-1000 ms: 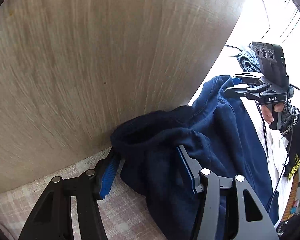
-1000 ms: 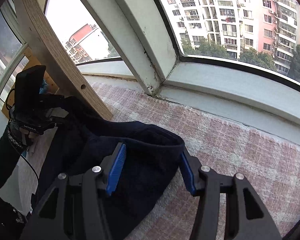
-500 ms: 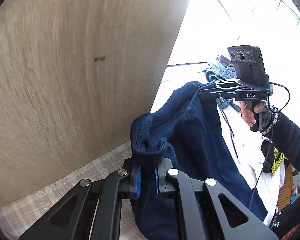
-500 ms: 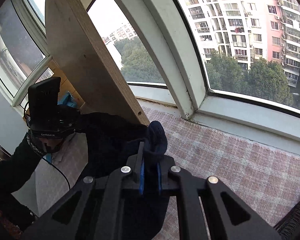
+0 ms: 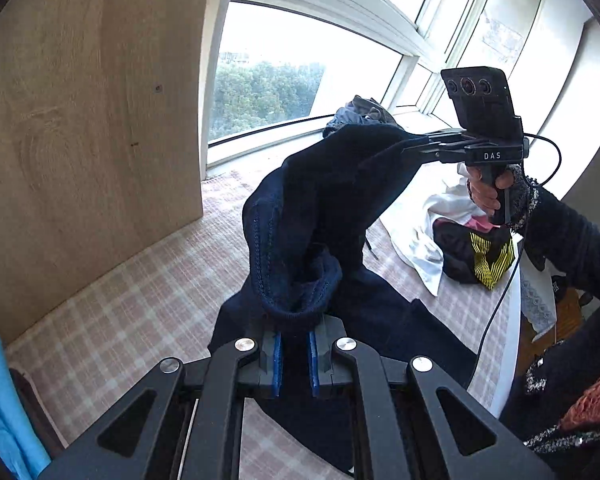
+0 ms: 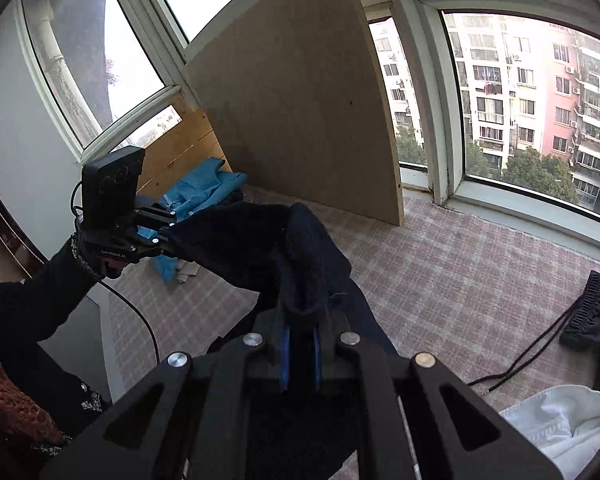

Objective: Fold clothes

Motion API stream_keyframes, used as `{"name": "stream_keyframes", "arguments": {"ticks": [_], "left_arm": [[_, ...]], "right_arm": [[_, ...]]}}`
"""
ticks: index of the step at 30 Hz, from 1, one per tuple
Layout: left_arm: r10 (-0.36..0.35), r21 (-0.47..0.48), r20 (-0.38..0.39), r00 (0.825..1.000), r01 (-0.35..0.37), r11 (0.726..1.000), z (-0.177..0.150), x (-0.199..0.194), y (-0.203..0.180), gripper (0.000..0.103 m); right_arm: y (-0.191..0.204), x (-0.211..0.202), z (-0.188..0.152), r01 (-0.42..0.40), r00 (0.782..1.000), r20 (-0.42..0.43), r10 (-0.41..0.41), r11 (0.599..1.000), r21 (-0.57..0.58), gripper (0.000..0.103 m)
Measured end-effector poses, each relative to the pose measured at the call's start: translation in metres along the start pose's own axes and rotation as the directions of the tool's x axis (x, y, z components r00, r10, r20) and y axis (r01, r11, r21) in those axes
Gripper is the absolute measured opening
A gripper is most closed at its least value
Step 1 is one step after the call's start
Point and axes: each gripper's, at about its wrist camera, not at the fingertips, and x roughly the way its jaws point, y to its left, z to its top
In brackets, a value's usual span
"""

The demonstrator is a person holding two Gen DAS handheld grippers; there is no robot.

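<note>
The left gripper (image 5: 294,354) and right gripper (image 6: 300,356) are each pinching a bunched edge of the navy garment (image 5: 332,208), holding it stretched between them. Its lower part is trailing onto the checked cloth surface (image 5: 140,304) below.

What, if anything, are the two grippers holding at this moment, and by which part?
Both hold the navy garment: the left gripper and right gripper each pinch a bunched fold along its stitched edge.

both jaws clamped shut, navy garment (image 5: 324,208) lifted off plaid surface (image 5: 140,300)
</note>
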Motion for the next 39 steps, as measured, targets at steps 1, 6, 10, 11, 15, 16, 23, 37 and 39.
{"name": "stream_keyframes", "arguments": {"ticks": [1, 6, 10, 11, 15, 16, 23, 37, 39], "left_arm": [[-0.002, 0.007, -0.01, 1.0, 0.002, 1.0, -0.01, 0.0, -0.012, 0.009], [-0.03, 0.024, -0.052, 0.998, 0.032, 0.999, -0.069, -0.002, -0.062, 0.009], [-0.092, 0.007, -0.09, 0.992, 0.093, 0.996, -0.118, 0.008, -0.097, 0.009], [-0.108, 0.003, -0.105, 0.989, 0.109, 0.994, -0.13, 0.014, -0.104, 0.009], [-0.131, -0.004, -0.183, 0.974, 0.132, 0.991, -0.171, 0.038, -0.121, 0.009], [-0.13, -0.014, -0.194, 0.972, 0.129, 0.991, -0.177, 0.041, -0.122, 0.009], [-0.132, -0.074, -0.1, 0.986, 0.124, 0.989, -0.18, 0.015, -0.109, 0.009], [-0.079, 0.002, -0.197, 0.977, 0.081, 0.997, -0.2, 0.001, -0.125, 0.034], [-0.091, 0.041, -0.155, 0.984, 0.099, 0.994, -0.189, 0.002, -0.135, 0.042]], "right_arm": [[0.009, -0.003, -0.014, 0.002, 1.0, -0.006, -0.002, 1.0, 0.003, 0.008], [0.039, -0.014, -0.083, 0.025, 0.999, -0.027, -0.024, 0.999, 0.035, 0.008], [0.051, -0.003, -0.139, 0.058, 0.994, -0.091, -0.053, 0.997, 0.051, 0.008], [0.052, 0.001, -0.152, 0.056, 0.993, -0.108, -0.049, 0.997, 0.061, 0.008], [0.055, 0.021, -0.189, 0.074, 0.982, -0.179, -0.058, 0.994, 0.085, 0.008], [0.056, 0.019, -0.192, 0.075, 0.983, -0.176, -0.058, 0.993, 0.092, 0.008], [0.058, -0.016, -0.186, 0.047, 0.995, -0.093, -0.037, 0.993, 0.105, 0.01], [0.078, -0.014, -0.211, 0.067, 0.955, -0.291, -0.053, 0.997, 0.04, 0.037], [0.074, -0.015, -0.203, 0.067, 0.966, -0.254, -0.049, 0.996, 0.063, 0.037]]}}
